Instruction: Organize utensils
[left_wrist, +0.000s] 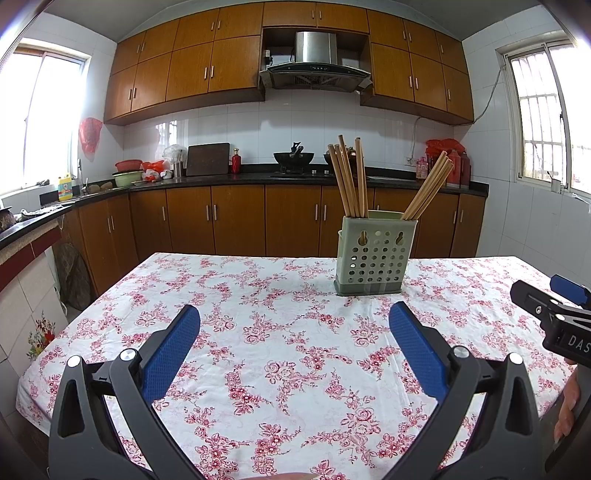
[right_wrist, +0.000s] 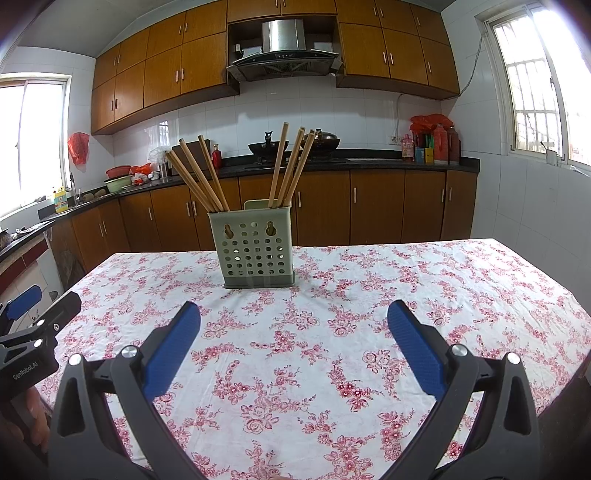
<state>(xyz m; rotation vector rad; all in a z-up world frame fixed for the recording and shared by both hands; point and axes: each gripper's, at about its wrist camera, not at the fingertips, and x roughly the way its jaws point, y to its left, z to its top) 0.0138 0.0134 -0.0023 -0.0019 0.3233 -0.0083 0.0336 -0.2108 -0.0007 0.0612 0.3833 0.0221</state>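
A pale green perforated utensil holder (left_wrist: 375, 258) (right_wrist: 255, 251) stands on the table with the floral cloth (left_wrist: 280, 354) (right_wrist: 332, 332). Several wooden chopsticks stand in it in two bunches, one leaning left (left_wrist: 347, 177) (right_wrist: 197, 177) and one leaning right (left_wrist: 430, 188) (right_wrist: 291, 166). My left gripper (left_wrist: 294, 317) is open and empty, hovering over the cloth short of the holder. My right gripper (right_wrist: 293, 317) is open and empty too, also short of the holder. Each gripper shows at the edge of the other's view: the right one (left_wrist: 550, 310), the left one (right_wrist: 33, 325).
A kitchen counter (left_wrist: 258, 177) with a wok, bowls, bottles and a cutting board runs behind the table. Wooden cabinets stand below and above it. Windows are on both side walls. The table's far edge (right_wrist: 332, 247) is just behind the holder.
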